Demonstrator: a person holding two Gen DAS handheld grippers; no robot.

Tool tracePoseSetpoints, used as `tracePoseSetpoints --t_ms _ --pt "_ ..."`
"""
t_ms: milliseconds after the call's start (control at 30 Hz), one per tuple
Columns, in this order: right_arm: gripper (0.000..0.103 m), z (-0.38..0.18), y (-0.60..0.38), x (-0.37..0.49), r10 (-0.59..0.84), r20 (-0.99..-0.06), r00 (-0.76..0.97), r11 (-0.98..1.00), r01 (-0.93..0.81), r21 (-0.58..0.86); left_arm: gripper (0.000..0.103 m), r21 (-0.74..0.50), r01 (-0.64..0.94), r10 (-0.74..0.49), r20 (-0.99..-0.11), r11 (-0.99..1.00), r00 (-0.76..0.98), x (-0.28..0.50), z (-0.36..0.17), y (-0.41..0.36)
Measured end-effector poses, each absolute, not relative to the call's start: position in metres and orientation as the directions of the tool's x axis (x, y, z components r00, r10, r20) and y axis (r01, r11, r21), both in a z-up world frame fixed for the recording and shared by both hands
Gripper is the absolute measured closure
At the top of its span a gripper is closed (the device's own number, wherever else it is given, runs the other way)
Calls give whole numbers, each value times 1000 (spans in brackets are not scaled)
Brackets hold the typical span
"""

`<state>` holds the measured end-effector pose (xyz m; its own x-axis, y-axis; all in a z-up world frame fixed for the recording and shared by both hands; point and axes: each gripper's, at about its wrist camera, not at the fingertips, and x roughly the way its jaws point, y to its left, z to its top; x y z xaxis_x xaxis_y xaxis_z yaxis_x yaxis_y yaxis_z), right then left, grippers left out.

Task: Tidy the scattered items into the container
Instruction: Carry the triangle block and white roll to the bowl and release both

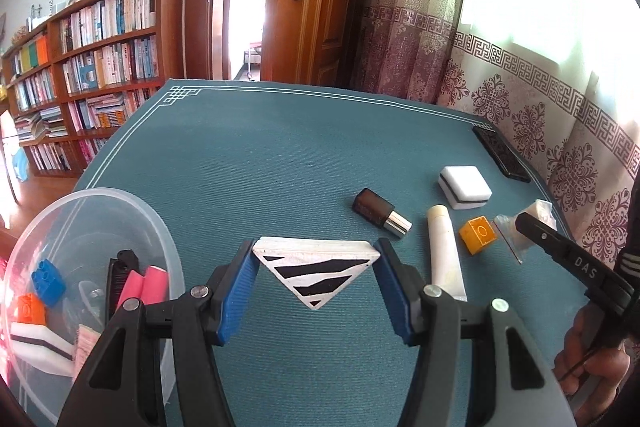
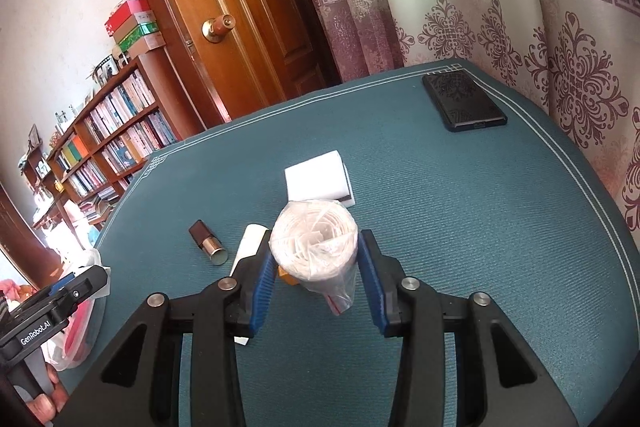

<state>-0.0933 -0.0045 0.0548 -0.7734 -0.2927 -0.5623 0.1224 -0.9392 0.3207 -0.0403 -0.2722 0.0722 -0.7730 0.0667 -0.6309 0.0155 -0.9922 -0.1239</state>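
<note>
- Left gripper (image 1: 316,269) jaws are closed on a white triangle (image 1: 316,273) with black stripes, pinched at its two upper corners between the blue pads (image 1: 240,291), point hanging down above the mat (image 1: 280,155).
- Right gripper (image 2: 316,263) jaws clamp a bagged roll (image 2: 314,241) of white string, its round end facing the camera and the plastic tail drooping between the fingers.
- Clear bowl (image 1: 132,199), the container, sits left of the triangle at the mat's left edge; it holds a blue brick (image 1: 48,281), an orange brick (image 1: 30,309), a pink piece (image 1: 146,285), a black comb (image 1: 118,277) and a white-and-black sponge (image 1: 36,341).
- Right of the triangle, loose on the mat: a lipstick (image 1: 382,213), a white tube (image 1: 444,251) and a yellow brick (image 1: 478,235).
- Beyond the tube from the triangle lies a white sponge (image 1: 466,187) with a black layer; farther still, by the curtain (image 1: 560,115), a black phone (image 1: 502,153).
</note>
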Motion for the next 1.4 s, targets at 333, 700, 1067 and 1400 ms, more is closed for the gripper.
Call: tracePoseSetpoints --t_ms 333,700,1067,1400 --pt "60 72 -53 -75 -372 -557 -743 -923 233 305 40 -133 131 -23 -610 -982 -792 -20 79 -330" --pt "60 84 -119 -61 -467 -550 -693 -884 350 309 40 -155 224 -84 -614 -962 -785 -5 70 -385" --pt "60 87 -196 -50 -549 -560 -620 -832 471 294 39 -183 259 -95 -617 -948 -782 4 64 -422" --pt "60 81 -247 -37 -601 -575 -554 -783 553 286 23 -229 307 -113 -602 -924 -791 18 66 -453"
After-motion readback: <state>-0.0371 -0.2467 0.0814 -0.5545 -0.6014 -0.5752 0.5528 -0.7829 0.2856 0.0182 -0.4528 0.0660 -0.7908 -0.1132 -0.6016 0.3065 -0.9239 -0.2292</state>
